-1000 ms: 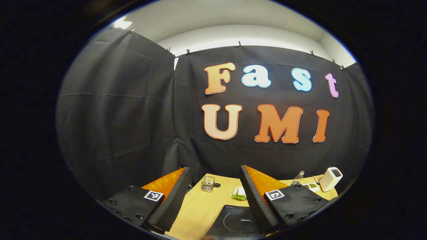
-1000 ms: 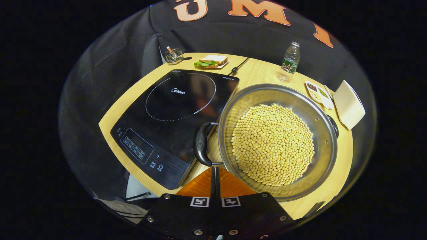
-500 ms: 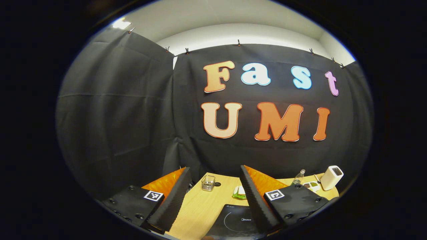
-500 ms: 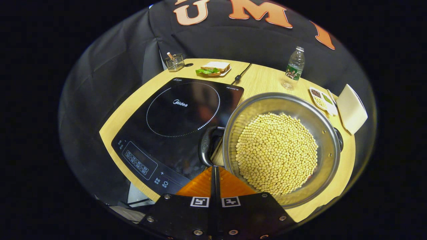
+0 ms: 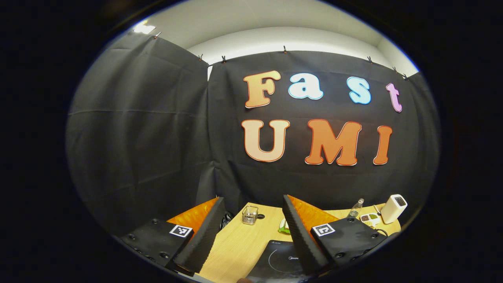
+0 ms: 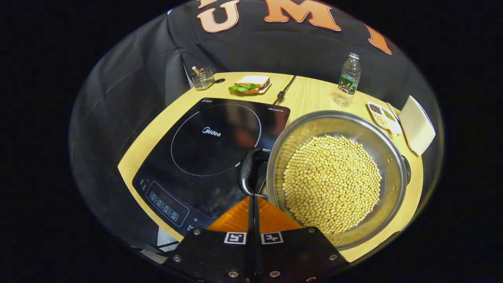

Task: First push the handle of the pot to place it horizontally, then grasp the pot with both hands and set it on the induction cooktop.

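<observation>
In the right gripper view a steel pot (image 6: 393,173) full of yellow beans stands on the table, right of the black induction cooktop (image 6: 204,157). Its near black handle (image 6: 246,171) overlaps the cooktop's right edge; the opposite handle (image 6: 406,169) peeks past the far rim. My right gripper (image 6: 251,197) is shut with nothing between its fingers, and the tips sit right at the lower end of the near handle. In the left gripper view my left gripper (image 5: 251,202) stands open and empty, raised, facing the booth wall, with the cooktop (image 5: 281,259) low between its fingers.
At the table's back stand a wire holder (image 6: 202,77), a sandwich on a plate (image 6: 251,83), a power cord (image 6: 283,88) and a water bottle (image 6: 347,80). A dish of grains (image 6: 383,114) and a white box (image 6: 417,125) sit at the right edge.
The right gripper has moved up to the pot's near handle, and the pot has turned and slid slightly, its handle now lying over the cooktop's edge. The left gripper shifted a little.
</observation>
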